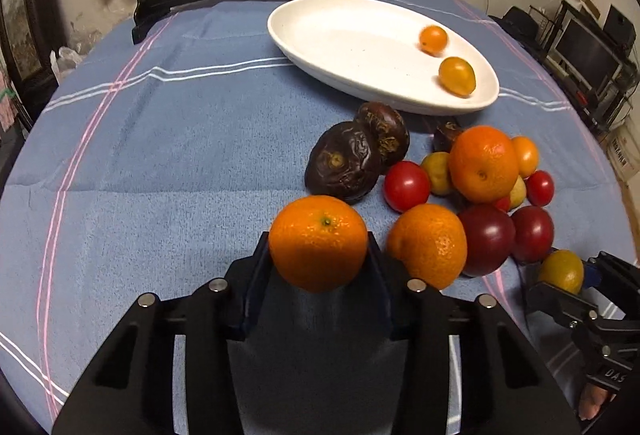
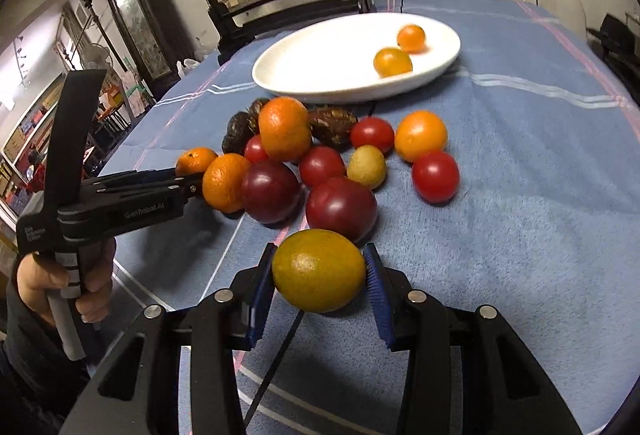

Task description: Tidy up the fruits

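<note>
**Ana:** Left wrist view: the left gripper (image 1: 318, 247) is pinching a tangerine (image 1: 318, 243) between its two dark pads, near the camera, on a blue striped cloth (image 1: 160, 155). Just right of it, a heap of fruit (image 1: 472, 187) is lying: more tangerines, red tomatoes, dark plums, wrinkled brown fruits. Beyond the heap a white oval dish (image 1: 360, 51) is holding two small orange fruits.

**Ben:** And the other tool?

**Ana:** In the right wrist view, the right gripper (image 2: 319, 273) is squeezing a yellow-green citrus (image 2: 319, 271) between blue ribbed pads, nearer than the heap. A hand (image 2: 60, 283) is gripping the left tool's handle at far left.

**Ben:** How should this step go?

**Ana:** I'd judge both fruits are heading for the dish. Round skins are prone to slipping, so both should be lifting straight up clear of the neighbours, staying level, and lowering onto bare dish floor, away from the two fruits already resting there.
</note>
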Motion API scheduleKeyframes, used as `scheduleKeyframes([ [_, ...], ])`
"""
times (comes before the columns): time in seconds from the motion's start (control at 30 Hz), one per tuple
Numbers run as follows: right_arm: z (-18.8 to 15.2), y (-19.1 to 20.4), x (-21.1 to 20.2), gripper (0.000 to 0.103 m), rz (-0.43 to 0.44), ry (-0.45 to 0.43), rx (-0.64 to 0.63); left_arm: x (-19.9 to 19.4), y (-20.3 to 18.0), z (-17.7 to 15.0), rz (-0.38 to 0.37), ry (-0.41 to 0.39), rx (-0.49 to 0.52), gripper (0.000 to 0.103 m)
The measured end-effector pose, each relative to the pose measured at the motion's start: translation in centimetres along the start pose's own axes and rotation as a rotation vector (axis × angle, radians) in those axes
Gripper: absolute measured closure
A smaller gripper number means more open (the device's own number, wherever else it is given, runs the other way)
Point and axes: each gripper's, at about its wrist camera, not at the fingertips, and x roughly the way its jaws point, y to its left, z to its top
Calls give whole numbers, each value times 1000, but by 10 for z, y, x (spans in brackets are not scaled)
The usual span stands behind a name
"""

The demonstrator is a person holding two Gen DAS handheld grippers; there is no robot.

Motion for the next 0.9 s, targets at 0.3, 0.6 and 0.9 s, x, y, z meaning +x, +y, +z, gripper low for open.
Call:
scheduleKeyframes([
  [0.3, 59, 17, -40, 60, -83, -174, -138, -44, -7, 45, 5, -135, 42, 60],
  [0.6, 139, 13, 36, 59, -146, -143, -167, -10, -21, 130, -3, -151, -14, 60],
  [0.9, 151, 4, 94, 58, -198, -42, -186, 60, -26, 157, 34, -45, -22, 59],
])
